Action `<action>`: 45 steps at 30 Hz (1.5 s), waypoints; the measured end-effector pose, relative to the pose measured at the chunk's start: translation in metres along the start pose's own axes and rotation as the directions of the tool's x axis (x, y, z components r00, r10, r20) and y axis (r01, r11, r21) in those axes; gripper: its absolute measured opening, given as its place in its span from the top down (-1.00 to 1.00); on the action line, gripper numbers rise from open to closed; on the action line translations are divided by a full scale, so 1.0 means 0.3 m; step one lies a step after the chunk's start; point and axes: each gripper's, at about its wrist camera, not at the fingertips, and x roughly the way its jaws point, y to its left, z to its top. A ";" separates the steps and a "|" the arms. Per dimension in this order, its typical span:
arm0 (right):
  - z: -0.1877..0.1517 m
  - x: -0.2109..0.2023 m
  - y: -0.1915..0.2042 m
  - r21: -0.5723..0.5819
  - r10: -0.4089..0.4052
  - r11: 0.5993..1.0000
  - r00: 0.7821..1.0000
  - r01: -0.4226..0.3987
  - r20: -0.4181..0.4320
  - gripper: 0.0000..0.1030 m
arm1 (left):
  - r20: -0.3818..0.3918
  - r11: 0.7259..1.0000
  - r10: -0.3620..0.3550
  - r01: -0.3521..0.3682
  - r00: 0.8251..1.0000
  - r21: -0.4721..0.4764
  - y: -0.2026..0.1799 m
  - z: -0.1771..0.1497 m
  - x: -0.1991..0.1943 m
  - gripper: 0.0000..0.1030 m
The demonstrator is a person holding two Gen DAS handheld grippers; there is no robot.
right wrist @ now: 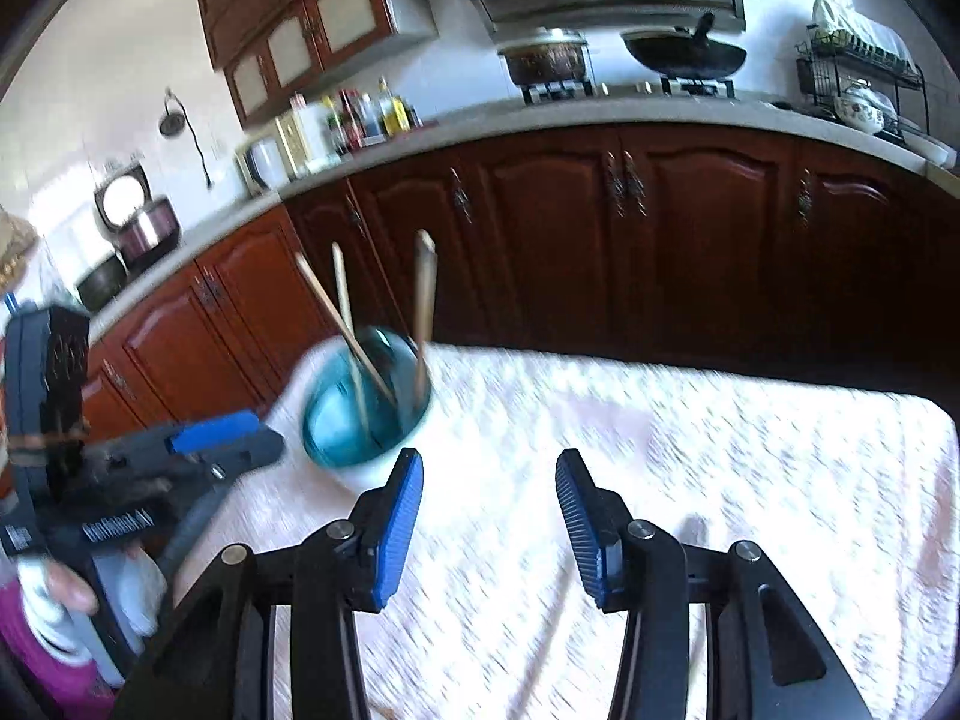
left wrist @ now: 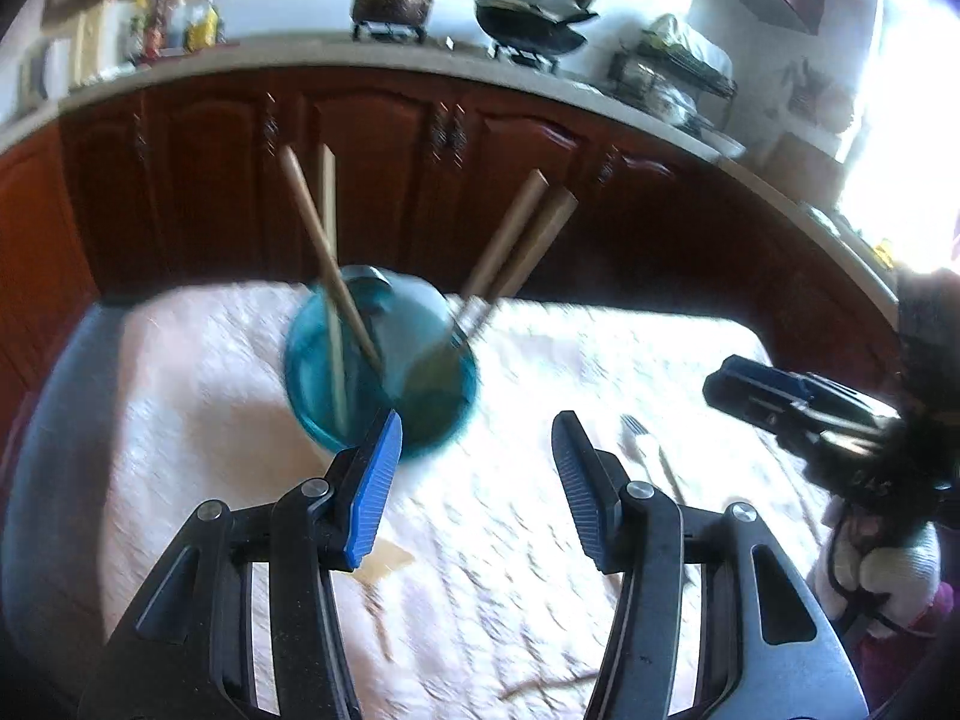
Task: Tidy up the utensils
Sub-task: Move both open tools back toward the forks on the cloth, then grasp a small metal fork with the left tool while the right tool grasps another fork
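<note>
A blue glass cup [left wrist: 381,372] stands on the white tablecloth [left wrist: 540,540]. It holds two chopsticks [left wrist: 327,252] and two wooden-handled utensils [left wrist: 516,240]. My left gripper [left wrist: 477,462] is open and empty, just short of the cup and slightly to its right. A metal fork [left wrist: 642,450] lies on the cloth right of its right finger. A tan wooden piece [left wrist: 384,570] lies under its left finger. In the right wrist view my right gripper [right wrist: 489,498] is open with only cloth between its fingers. There the cup [right wrist: 366,414] is ahead-left and the left gripper [right wrist: 264,444] reaches in from the left.
Beyond the table's far edge runs a row of dark red cabinets [right wrist: 600,228] under a pale counter. On it stand a pot [right wrist: 543,60], a wok [right wrist: 684,57], bottles [right wrist: 372,114] and a dish rack [right wrist: 864,84]. A gloved hand [left wrist: 882,564] holds the right gripper.
</note>
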 end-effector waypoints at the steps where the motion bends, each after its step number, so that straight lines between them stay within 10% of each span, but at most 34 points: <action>1: -0.019 -0.010 -0.014 -0.007 -0.014 1.000 1.000 0.014 -0.014 0.15 | -0.015 1.000 -0.019 0.019 1.000 -0.009 0.000 -0.012 0.002 -0.01; 11: -0.293 -0.059 -0.224 0.079 -0.051 0.995 0.987 0.063 -0.151 0.15 | -0.279 0.979 -0.204 0.193 0.938 -0.068 -0.002 -0.223 0.085 0.00; 23: -0.398 -0.037 -0.267 0.153 -0.012 0.987 0.984 0.040 -0.179 0.15 | -0.543 0.984 -0.177 0.163 0.821 -0.073 -0.093 -0.563 0.168 0.00; 38: -0.342 -0.064 -0.330 0.223 -0.011 0.974 0.992 0.038 -0.124 0.15 | -0.368 0.985 -0.175 0.162 0.913 -0.066 -0.098 -0.253 0.328 0.01; 42: -0.353 -0.068 -0.331 0.207 0.001 0.978 0.991 0.026 -0.132 0.15 | -0.404 0.986 -0.165 0.161 0.900 -0.046 -0.079 -0.277 0.219 0.01; 45: -0.375 -0.048 -0.350 0.232 0.009 0.972 0.990 0.024 -0.141 0.15 | -0.506 0.990 -0.123 0.142 0.854 -0.002 -0.088 -0.390 0.185 0.01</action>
